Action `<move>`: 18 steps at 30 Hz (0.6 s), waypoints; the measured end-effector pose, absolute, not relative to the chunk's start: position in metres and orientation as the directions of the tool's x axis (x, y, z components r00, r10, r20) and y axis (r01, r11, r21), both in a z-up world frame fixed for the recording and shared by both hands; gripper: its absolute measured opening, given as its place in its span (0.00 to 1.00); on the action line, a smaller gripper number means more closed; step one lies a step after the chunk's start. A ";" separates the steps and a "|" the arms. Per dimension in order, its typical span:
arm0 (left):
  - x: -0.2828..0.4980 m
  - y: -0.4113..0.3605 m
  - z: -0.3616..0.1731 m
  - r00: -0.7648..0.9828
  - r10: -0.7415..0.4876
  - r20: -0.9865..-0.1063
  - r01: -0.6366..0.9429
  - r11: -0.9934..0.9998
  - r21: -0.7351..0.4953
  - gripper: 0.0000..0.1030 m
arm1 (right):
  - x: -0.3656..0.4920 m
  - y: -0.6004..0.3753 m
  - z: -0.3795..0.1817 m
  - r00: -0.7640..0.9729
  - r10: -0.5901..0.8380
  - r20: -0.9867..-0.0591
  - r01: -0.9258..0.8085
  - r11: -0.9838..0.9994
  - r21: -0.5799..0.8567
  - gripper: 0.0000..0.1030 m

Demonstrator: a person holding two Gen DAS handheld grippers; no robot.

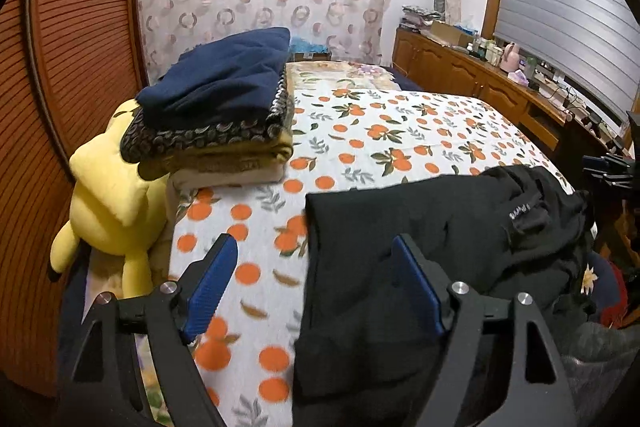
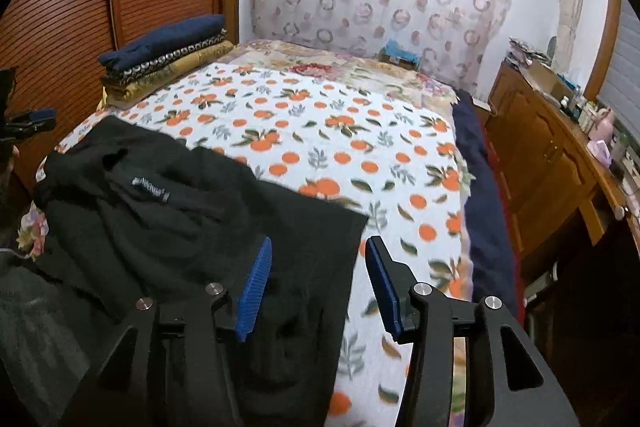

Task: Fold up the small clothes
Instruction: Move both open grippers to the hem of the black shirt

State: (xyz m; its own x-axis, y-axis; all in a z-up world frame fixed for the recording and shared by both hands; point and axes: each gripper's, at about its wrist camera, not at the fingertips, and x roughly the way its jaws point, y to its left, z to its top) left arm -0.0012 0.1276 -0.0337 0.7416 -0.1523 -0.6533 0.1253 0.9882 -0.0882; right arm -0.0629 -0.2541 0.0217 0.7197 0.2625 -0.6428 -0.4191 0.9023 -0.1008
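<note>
A black garment (image 1: 420, 227) lies partly folded and rumpled on the orange-print bedspread (image 1: 380, 135), its label facing up. My left gripper (image 1: 314, 247) is open and empty, hovering above the garment's left edge. In the right wrist view the same black garment (image 2: 168, 203) lies at the near left of the bedspread (image 2: 320, 131). My right gripper (image 2: 318, 251) is open and empty, above the garment's right edge.
A stack of folded clothes (image 1: 224, 115) with a navy piece on top sits at the far left of the bed, also seen in the right wrist view (image 2: 168, 63). A yellow plush toy (image 1: 112, 195) lies beside it. A wooden sideboard (image 2: 552, 155) lines the right wall.
</note>
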 end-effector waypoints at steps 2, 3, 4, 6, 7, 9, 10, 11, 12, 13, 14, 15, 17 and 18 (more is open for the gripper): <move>0.007 0.124 -0.035 0.737 -0.159 -0.657 0.129 0.987 -0.094 0.78 | -0.055 -0.251 0.020 0.722 0.268 -0.638 -0.420 0.903 -0.096 0.54; 0.011 0.123 -0.036 0.734 -0.160 -0.660 0.129 0.987 -0.095 0.78 | -0.050 -0.249 0.018 0.721 0.274 -0.636 -0.422 0.902 -0.089 0.57; 0.016 0.121 -0.037 0.730 -0.158 -0.665 0.129 0.987 -0.092 0.78 | -0.043 -0.249 0.014 0.720 0.278 -0.636 -0.422 0.903 -0.084 0.58; 0.022 0.118 -0.038 0.728 -0.150 -0.669 0.130 0.988 -0.081 0.78 | -0.032 -0.246 0.008 0.716 0.275 -0.642 -0.420 0.904 -0.080 0.60; 0.025 0.117 -0.038 0.726 -0.146 -0.672 0.131 0.989 -0.073 0.78 | -0.028 -0.245 0.005 0.713 0.276 -0.644 -0.421 0.903 -0.080 0.60; 0.031 0.115 -0.039 0.724 -0.140 -0.675 0.132 0.989 -0.063 0.78 | -0.018 -0.242 -0.001 0.709 0.269 -0.652 -0.421 0.903 -0.085 0.61; 0.033 0.115 -0.039 0.724 -0.140 -0.676 0.134 0.989 -0.061 0.78 | -0.014 -0.241 -0.004 0.706 0.264 -0.657 -0.420 0.903 -0.087 0.61; 0.036 0.116 -0.039 0.723 -0.140 -0.676 0.134 0.989 -0.060 0.78 | -0.010 -0.241 -0.007 0.703 0.261 -0.662 -0.418 0.904 -0.088 0.61; 0.038 0.117 -0.039 0.724 -0.137 -0.676 0.131 0.990 -0.059 0.78 | -0.007 -0.240 -0.007 0.701 0.258 -0.665 -0.417 0.905 -0.087 0.61; 0.042 0.119 -0.039 0.725 -0.128 -0.677 0.126 0.991 -0.052 0.78 | -0.003 -0.240 -0.010 0.697 0.255 -0.670 -0.413 0.906 -0.086 0.61; 0.046 0.121 -0.039 0.726 -0.119 -0.677 0.121 0.992 -0.045 0.78 | 0.000 -0.240 -0.011 0.694 0.252 -0.674 -0.412 0.907 -0.085 0.61; 0.049 0.123 -0.038 0.729 -0.108 -0.676 0.112 0.993 -0.037 0.78 | 0.003 -0.239 -0.013 0.691 0.249 -0.678 -0.411 0.908 -0.086 0.61; 0.055 0.128 -0.036 0.731 -0.099 -0.676 0.102 0.994 -0.036 0.78 | 0.010 -0.239 -0.016 0.688 0.242 -0.684 -0.407 0.909 -0.088 0.61; 0.058 0.130 -0.035 0.731 -0.101 -0.675 0.101 0.994 -0.039 0.78 | 0.013 -0.239 -0.018 0.683 0.241 -0.689 -0.406 0.910 -0.084 0.61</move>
State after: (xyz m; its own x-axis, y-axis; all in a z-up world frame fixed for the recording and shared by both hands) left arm 0.0582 0.1302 -0.0345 0.7310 -0.1006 -0.6750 0.1007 0.9941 -0.0390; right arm 0.0134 -0.2393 -0.0181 0.6830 0.2411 -0.6895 -0.4057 0.9102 -0.0835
